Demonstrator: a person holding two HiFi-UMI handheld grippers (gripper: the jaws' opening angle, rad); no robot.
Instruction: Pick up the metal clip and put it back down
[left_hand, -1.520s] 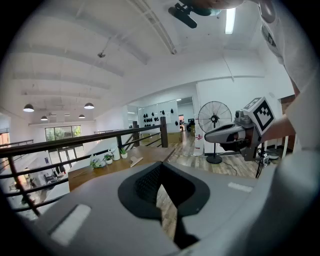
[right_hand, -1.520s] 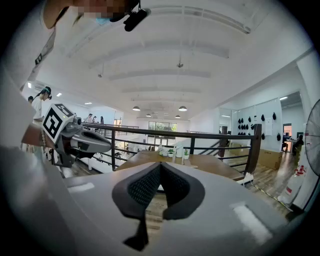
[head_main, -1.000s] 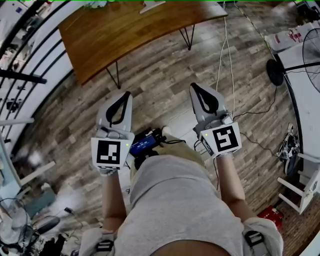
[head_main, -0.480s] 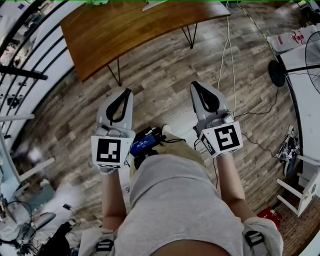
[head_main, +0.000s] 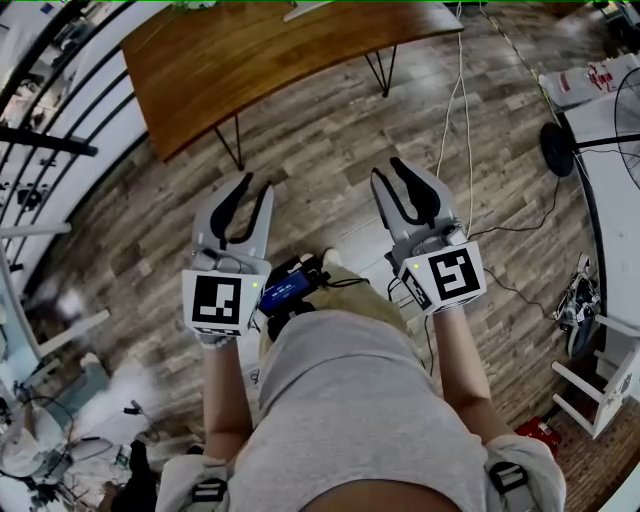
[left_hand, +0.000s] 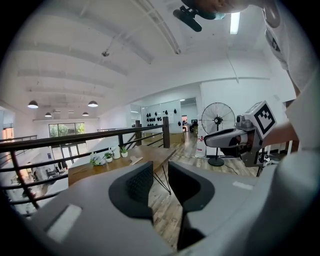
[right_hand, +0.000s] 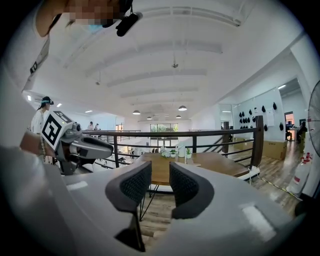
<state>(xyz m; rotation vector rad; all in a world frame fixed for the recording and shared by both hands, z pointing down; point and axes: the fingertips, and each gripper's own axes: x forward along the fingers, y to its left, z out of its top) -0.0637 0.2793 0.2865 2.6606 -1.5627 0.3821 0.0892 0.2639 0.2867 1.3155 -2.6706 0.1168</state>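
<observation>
1. Brown wood: the table (head_main: 260, 60) stands well ahead of both grippers, across the plank floor (head_main: 320, 150).
2. The left gripper (head_main: 256, 186) has just been opening its jaws. They stand apart with nothing between them.
3. The right gripper (head_main: 388, 168) has likewise just been opening, and its jaws are parted and empty.
4. The clip cannot be picked out in any view. A pale item (left_hand: 135, 160) lies on the table near the plants (left_hand: 107, 156), but it is too small to name.
5. The step in hand looks like the approach, with the task hardly begun. To do it well, walk up until the tabletop fills a gripper view, find the clip first, then commit one gripper.
6. Keep those jaws wide, come in low and level, and straddle the clip squarely. Close only when both pads flank it, since metal on smooth wood may slide.
</observation>
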